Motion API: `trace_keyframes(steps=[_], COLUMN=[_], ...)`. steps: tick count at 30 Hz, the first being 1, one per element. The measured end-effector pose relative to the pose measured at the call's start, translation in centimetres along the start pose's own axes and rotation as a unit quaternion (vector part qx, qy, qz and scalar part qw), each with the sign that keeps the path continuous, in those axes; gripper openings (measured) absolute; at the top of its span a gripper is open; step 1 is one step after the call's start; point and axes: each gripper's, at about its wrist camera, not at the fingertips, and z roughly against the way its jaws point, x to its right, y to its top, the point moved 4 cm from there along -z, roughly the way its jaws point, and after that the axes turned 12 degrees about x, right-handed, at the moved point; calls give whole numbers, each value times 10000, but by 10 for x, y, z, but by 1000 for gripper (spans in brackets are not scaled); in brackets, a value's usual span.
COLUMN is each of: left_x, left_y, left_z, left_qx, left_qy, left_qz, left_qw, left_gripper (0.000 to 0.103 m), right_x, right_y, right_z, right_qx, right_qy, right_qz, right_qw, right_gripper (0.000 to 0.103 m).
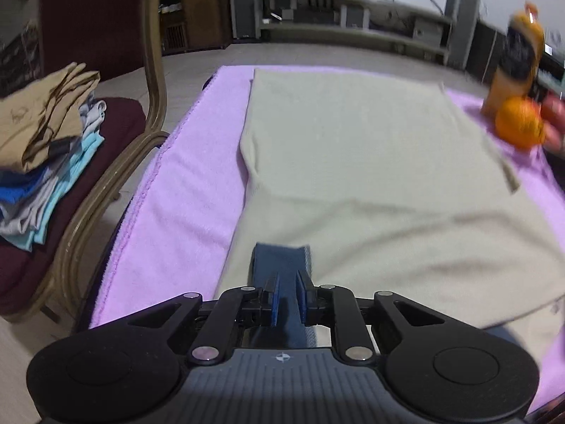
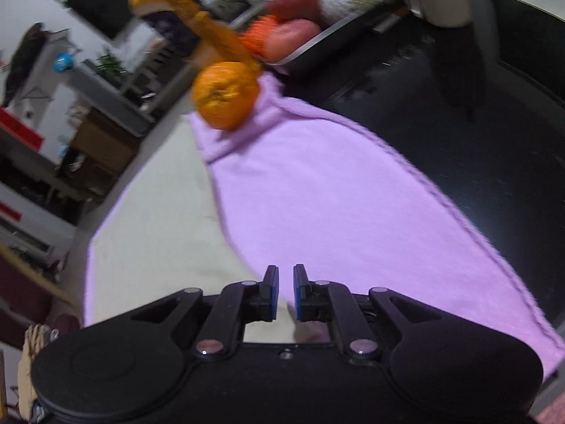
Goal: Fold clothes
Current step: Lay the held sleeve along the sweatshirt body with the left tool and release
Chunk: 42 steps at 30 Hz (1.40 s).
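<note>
A beige garment (image 1: 353, 141) lies spread flat on a purple towel (image 1: 183, 194). At its near edge my left gripper (image 1: 287, 279) is shut on a dark blue strip of cloth (image 1: 280, 258) that sticks out past the fingertips. In the right wrist view my right gripper (image 2: 286, 279) hangs low over the line where the beige garment (image 2: 159, 229) meets the purple towel (image 2: 335, 194). Its jaws stand nearly together with a thin gap. The garment's edge runs up to the left fingertip; whether any cloth is pinched does not show.
A pile of folded clothes (image 1: 46, 148) rests on a chair (image 1: 155, 70) left of the towel. An orange (image 2: 226, 95), an orange bottle (image 2: 183, 10) and a tray of fruit (image 2: 303, 49) stand at the towel's far right corner. Dark tabletop (image 2: 459, 141) borders the towel.
</note>
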Motion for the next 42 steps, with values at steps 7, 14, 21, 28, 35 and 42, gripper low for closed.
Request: trace_keyframes(steps=[7, 14, 21, 28, 35, 42], left_x=[36, 56, 45, 43, 10, 18], left_y=[7, -2, 0, 4, -2, -13], left_z=[-30, -64, -66, -53, -36, -44], left_qx=[-180, -64, -64, -121, -215, -154], left_qy=[-326, -150, -202, -147, 104, 237], left_qz=[-284, -557, -396, -354, 341, -238], left_qw=[9989, 9983, 9990, 9992, 9991, 9993], left_gripper=[15, 18, 20, 19, 19, 19], right_x=[-50, -59, 2, 8, -30, 13], right_y=[-4, -39, 3, 17, -2, -27], right_z=[-33, -101, -119, -83, -51, -87], right_qx=[-215, -1213, -23, 502, -33, -262], right_qy=[873, 1445, 948, 769, 1334, 1114], right_qz=[85, -998, -1788, -2042, -1029, -2054], right_qw=[9959, 9770, 9793, 9746, 9857, 9720], right_gripper=[13, 12, 0, 7, 16, 0])
